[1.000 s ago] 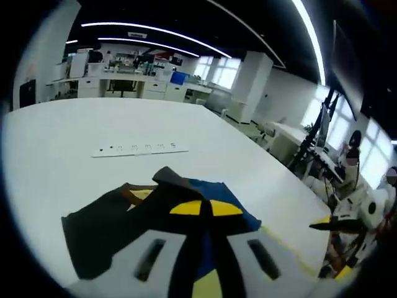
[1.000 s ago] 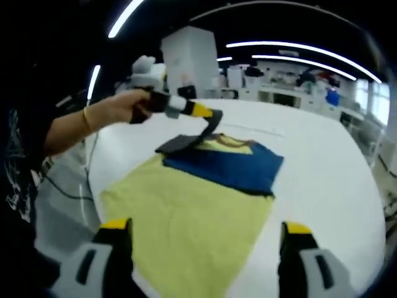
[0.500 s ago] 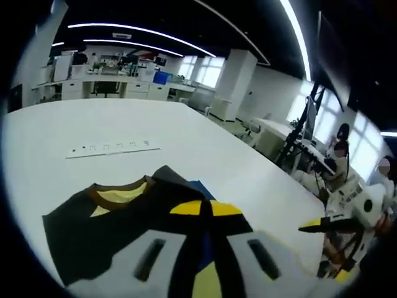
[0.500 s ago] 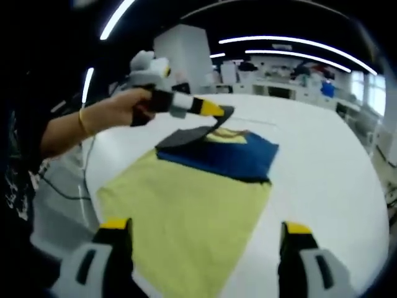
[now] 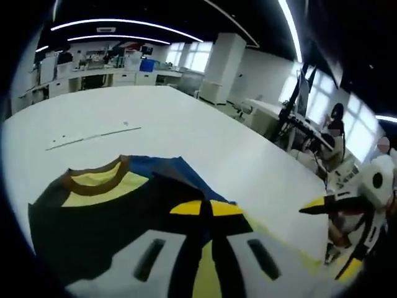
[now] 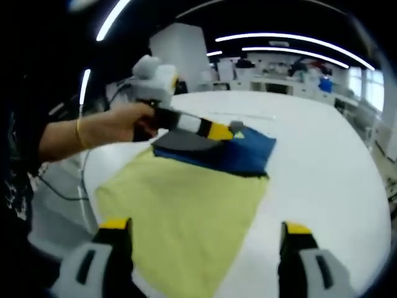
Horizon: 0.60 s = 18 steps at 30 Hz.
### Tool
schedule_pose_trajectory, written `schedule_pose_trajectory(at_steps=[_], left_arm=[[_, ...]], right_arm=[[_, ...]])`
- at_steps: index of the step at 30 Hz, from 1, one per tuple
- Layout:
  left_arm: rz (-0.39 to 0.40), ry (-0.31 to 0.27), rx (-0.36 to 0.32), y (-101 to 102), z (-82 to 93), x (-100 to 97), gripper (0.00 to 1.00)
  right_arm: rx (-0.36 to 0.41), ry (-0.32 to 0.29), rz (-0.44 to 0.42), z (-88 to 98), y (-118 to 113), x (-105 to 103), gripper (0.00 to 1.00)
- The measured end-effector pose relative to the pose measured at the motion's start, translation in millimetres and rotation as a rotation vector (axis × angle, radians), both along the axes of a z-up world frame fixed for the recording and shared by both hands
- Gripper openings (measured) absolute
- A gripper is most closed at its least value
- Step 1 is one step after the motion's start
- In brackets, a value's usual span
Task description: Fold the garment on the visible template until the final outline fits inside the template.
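Garment, dark blue-black fabric with a brown collar and yellow lining [image 5: 105, 205], spreads across the lower left of my left gripper view on the white table [image 5: 186, 130]; my left gripper [image 5: 208, 208] is clamped on a fold of it at bottom centre. In my right gripper view, the right gripper [image 6: 201, 233] stands apart at the bottom, holding nothing, over the pale yellow rectangular template [image 6: 180, 217]. The garment lies at the template's upper end, mid-frame.
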<state>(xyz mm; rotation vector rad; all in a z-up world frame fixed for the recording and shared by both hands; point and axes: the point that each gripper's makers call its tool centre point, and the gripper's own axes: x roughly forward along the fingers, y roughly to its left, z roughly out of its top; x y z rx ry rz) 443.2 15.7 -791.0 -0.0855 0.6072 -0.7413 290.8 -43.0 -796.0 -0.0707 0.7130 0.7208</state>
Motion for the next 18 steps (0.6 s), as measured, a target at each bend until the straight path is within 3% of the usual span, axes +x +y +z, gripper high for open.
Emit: schedule_pose_trajectory(at_steps=[11, 18], left_arm=[[-0.029, 0.054, 0.003, -15, -23.6, -9.1, 0.02], [-0.054, 0.001, 0.022, -11, -16.5, -14.1, 0.24]], right_arm=[[0.0, 0.005, -0.019, -2.3, -7, 0, 0.99], [0.006, 0.0, -0.013, 0.0, -3, 0, 0.99]])
